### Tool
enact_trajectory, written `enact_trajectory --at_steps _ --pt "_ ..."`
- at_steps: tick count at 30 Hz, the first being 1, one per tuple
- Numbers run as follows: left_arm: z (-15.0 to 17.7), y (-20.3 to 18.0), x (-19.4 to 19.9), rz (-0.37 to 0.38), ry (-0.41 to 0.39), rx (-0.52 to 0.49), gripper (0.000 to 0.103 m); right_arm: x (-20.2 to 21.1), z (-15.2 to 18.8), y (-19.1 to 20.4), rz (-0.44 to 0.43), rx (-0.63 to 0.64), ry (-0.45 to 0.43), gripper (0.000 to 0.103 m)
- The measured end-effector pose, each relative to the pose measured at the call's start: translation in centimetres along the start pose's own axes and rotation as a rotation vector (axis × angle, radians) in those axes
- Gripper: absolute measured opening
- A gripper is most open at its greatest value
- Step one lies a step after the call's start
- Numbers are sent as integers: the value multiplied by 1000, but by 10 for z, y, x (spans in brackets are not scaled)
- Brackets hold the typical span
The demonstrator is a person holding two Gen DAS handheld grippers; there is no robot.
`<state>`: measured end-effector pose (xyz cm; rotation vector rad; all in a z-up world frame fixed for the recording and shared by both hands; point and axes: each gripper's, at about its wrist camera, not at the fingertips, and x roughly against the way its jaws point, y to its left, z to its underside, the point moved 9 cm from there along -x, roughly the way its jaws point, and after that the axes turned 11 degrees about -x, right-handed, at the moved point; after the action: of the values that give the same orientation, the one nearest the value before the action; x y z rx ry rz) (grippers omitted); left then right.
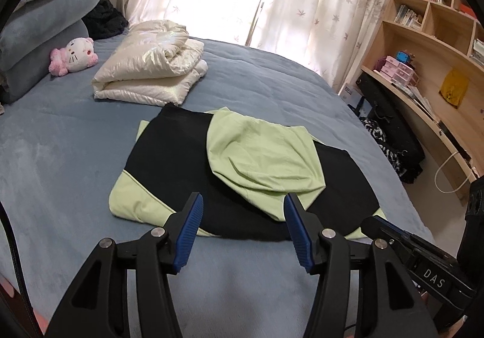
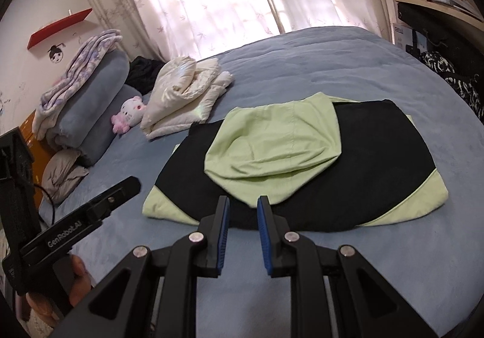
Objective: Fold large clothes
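On the blue bed (image 1: 75, 132), near the front edge, a black and green hoodie (image 1: 181, 156) is lying flat and mostly folded, and its green hood (image 1: 266, 153) is resting on top of the black part. It is looking like most of the folding is done, with the sides tucked in, so maybe one last fold or a little tidying is left. Far behind it on the left, a folded white puffy jacket (image 1: 151, 65) is sitting by a pink and white plush cat (image 1: 75, 56) and some gray pillows (image 1: 42, 32). The left claw (image 1: 242, 214) is hanging just above the near edge of the hoodie, spread wide and holding nothing. The right claw (image 2: 242, 214) is hanging near the hood's front edge, its two sides closer together with a small gap showing, and it is pinching nothing. Both claws are pointing forward and a little down at the hoodie, side by side.
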<state>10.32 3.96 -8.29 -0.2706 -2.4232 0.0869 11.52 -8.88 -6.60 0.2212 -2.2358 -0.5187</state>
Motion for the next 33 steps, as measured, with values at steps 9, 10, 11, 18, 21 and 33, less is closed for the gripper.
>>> enact_trajectory --at_steps 9,10,11,18,21,33 --pt "11 -5 14 28 2 -11 54 34 6 37 -85 52 8 19" --pt "13 -5 16 30 4 -9 54 38 5 40 -93 59 5 19" --pt "14 -5 16 32 5 -7 54 44 5 45 -110 71 0 19" --pt "22 -4 14 43 26 6 56 56 1 62 -131 139 -42 22" --pt "26 -1 7 55 47 28 58 40 5 54 -107 127 -21 22" --pt "68 40 -73 170 196 317 58 -37 8 -15 1 -58 74 22"
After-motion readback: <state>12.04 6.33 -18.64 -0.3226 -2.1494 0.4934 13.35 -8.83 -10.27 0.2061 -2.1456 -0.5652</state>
